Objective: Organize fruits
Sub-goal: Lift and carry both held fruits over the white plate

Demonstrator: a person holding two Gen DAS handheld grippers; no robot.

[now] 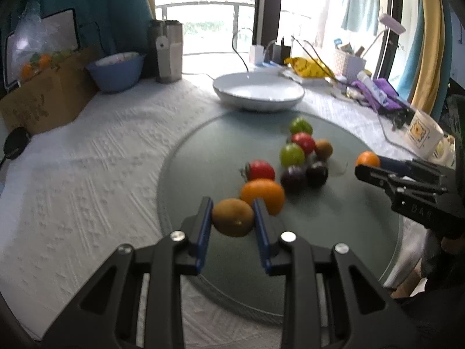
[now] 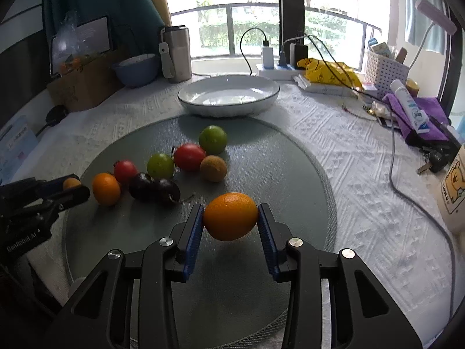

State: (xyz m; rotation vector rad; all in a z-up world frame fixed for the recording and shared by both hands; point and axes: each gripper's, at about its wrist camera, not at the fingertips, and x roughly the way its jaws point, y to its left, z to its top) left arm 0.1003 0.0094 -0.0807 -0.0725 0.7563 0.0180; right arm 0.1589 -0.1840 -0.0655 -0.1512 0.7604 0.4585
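Left gripper (image 1: 233, 216): closed on a kiwi (image 1: 233, 217), blue pads pressing both its sides; the kiwi sits at the near left of the mat (image 1: 334, 221), with an orange (image 1: 263, 193) just behind it and partly hidden by the right finger.
Right gripper (image 2: 230, 217): closed on a second orange (image 2: 230, 216), pads tight on its left and right flanks; its shadow falls on the mat beneath it, and whether it touches the mat I cannot tell.
Loose fruit: two red tomatoes (image 2: 189, 156), two green fruits (image 2: 212, 138), a second kiwi (image 2: 213, 168) and two dark plums (image 2: 154, 189) cluster near the mat's middle, several of them touching.
Free orange: lies at the left of that cluster in the right wrist view, just beside the left gripper's fingertip.
Dish (image 2: 229, 94): white, shallow, beyond the far edge of the mat on the tablecloth (image 2: 334, 151); no fruit inside.
Blue bowl (image 2: 136, 69): far left, beside a steel tumbler (image 2: 177, 53) and a cardboard box (image 1: 43, 93).
Right side: basket (image 2: 383, 71), purple cloth (image 2: 418, 116), mug (image 1: 423, 132), cables.
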